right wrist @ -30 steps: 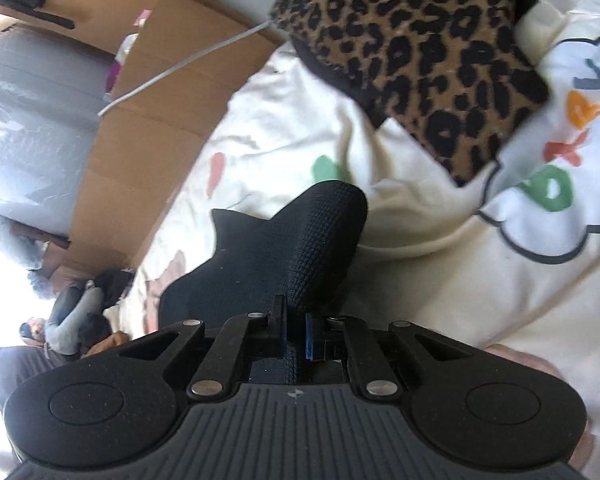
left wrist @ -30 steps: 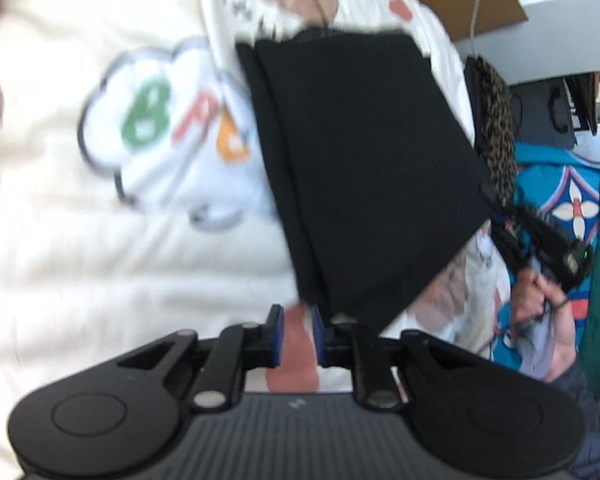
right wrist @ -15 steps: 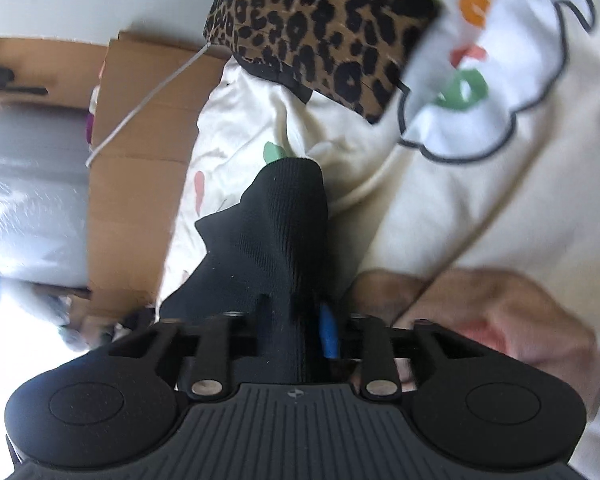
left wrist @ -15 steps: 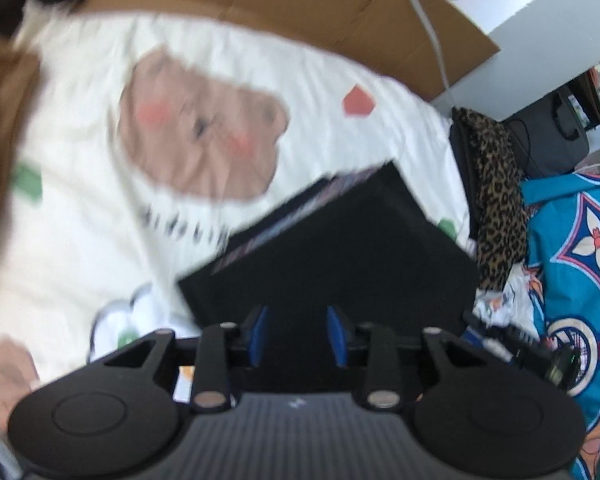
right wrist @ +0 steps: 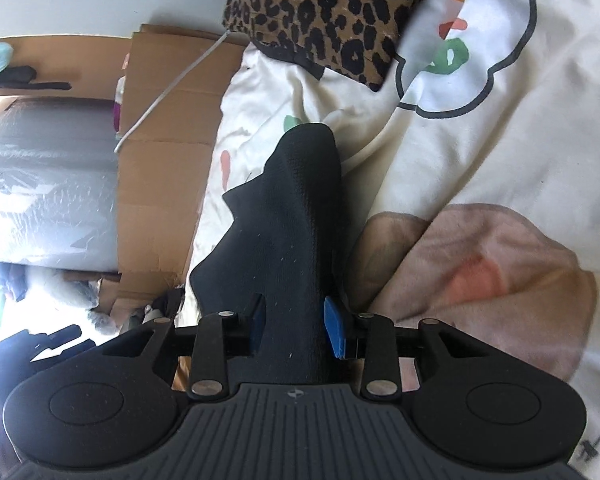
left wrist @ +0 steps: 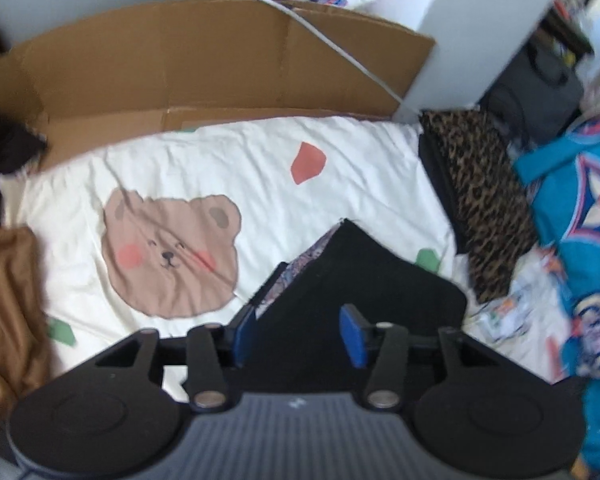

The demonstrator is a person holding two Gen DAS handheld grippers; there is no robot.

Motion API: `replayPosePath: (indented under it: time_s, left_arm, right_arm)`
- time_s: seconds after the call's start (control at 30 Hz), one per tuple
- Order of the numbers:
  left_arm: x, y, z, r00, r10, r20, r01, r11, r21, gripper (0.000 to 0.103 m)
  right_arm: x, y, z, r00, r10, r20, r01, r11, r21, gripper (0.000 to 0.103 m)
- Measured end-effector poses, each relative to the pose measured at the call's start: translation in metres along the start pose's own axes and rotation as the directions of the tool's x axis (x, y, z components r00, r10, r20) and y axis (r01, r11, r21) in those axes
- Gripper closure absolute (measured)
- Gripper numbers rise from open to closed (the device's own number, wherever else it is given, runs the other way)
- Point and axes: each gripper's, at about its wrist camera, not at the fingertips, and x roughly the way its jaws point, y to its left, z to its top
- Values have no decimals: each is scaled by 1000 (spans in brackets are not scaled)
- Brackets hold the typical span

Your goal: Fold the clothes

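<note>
**Black garment folded on bed, both grippers at its edge**

Black knit garment (left wrist: 364, 280) lies as a compact folded block at lower centre of the left view, on the cream bear-print bedsheet (left wrist: 228, 168). Left gripper (left wrist: 300, 334) is spread, holding nothing. Right gripper (right wrist: 296, 330) stands parted around a raised black fold, pads not visibly pressing. Judgement: either a release after folding or a grasp forming; which cannot be settled.

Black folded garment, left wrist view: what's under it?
The black folded garment lies on the cream bear-print sheet. A patterned purple layer peeks out at its left edge, under the black top layer. How far that layer extends is hidden.
</note>
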Motion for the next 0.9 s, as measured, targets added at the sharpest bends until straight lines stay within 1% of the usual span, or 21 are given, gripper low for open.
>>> replayPosePath:
  time_s: [0.1, 0.2, 0.27, 0.33, 0.43, 0.57, 0.63, 0.77, 0.83, 0.9]
  left_arm:
    - [16, 3, -7, 1000, -20, -1, 20, 1000, 8, 53]
    - [47, 1, -9, 1000, -1, -17, 2, 995, 98, 53]
    - [67, 1, -8, 1000, -11, -17, 14, 990, 140, 54]
    - [86, 0, -6, 1000, -19, -4, 20, 983, 181, 54]
    - [105, 4, -4, 998, -57, 20, 52, 979, 198, 54]
    - [118, 5, -6, 993, -113, 33, 101, 962, 253, 54]
    - [124, 7, -7, 988, -153, 35, 138, 953, 270, 53]
    - [143, 13, -8, 985, -169, 17, 158, 947, 279, 54]
    - [151, 17, -9, 984, -180, 11, 170, 946, 275, 57]
    - [151, 22, -10, 978, -209, 23, 194, 942, 274, 60]
  right_arm:
    - [0, -2, -3, 1000, -11, -3, 11, 1000, -27, 69]
    - [3, -5, -5, 1000, -25, 17, 26, 998, -50, 69]
    - [7, -5, -6, 999, -40, 33, 42, 997, -66, 69]
    - [11, -4, -9, 999, -38, 32, 41, 996, -84, 69]
    - [17, -2, -14, 999, -39, 14, 40, 994, -103, 69]
    - [22, 2, -17, 998, -64, 1, 64, 988, -139, 69]
    - [25, 4, -19, 997, -77, -5, 75, 985, -157, 69]
    - [30, 5, -21, 995, -101, -14, 97, 980, -176, 68]
    - [32, 3, -23, 994, -110, -14, 106, 979, -173, 68]
    - [33, 3, -24, 994, -109, -12, 105, 980, -171, 68]
